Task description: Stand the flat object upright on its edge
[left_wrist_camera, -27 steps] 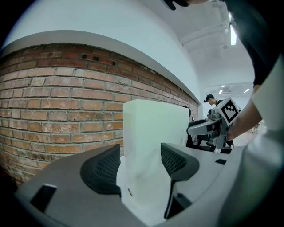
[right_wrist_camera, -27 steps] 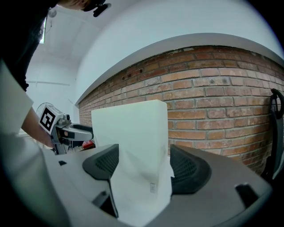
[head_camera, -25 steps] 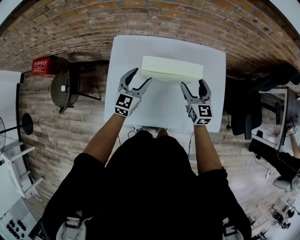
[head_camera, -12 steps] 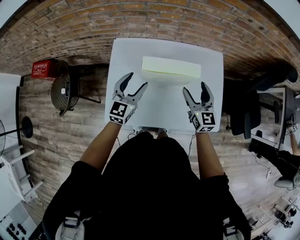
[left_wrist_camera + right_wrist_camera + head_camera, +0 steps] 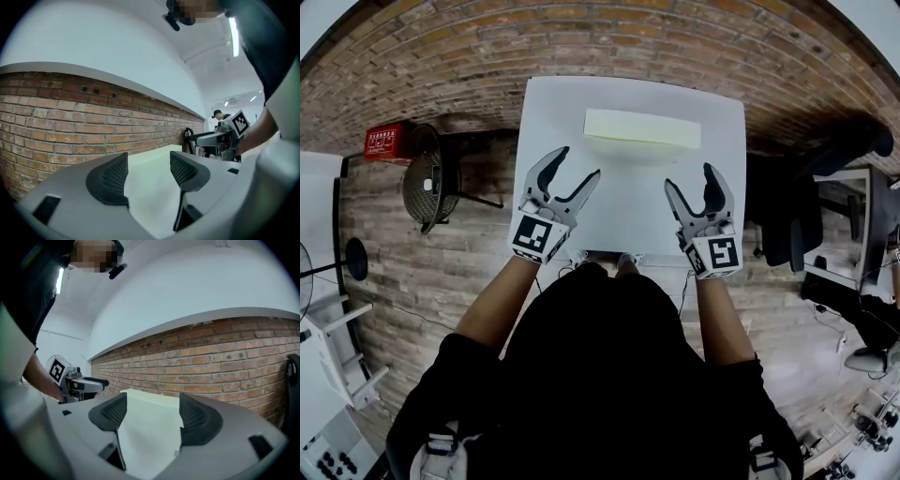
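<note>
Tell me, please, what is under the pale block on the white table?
Only the white table shows under the pale block. The block itself covers the strip where it rests, so anything thin beneath it cannot be seen.

The left forearm (image 5: 492, 305) and right forearm (image 5: 719, 314) stretch forward side by side. The left tongs (image 5: 577, 164) point level, jaws wide apart with nothing between them. The right tongs (image 5: 690, 178) also gape empty, and their jaws have just been closing slightly.
</note>
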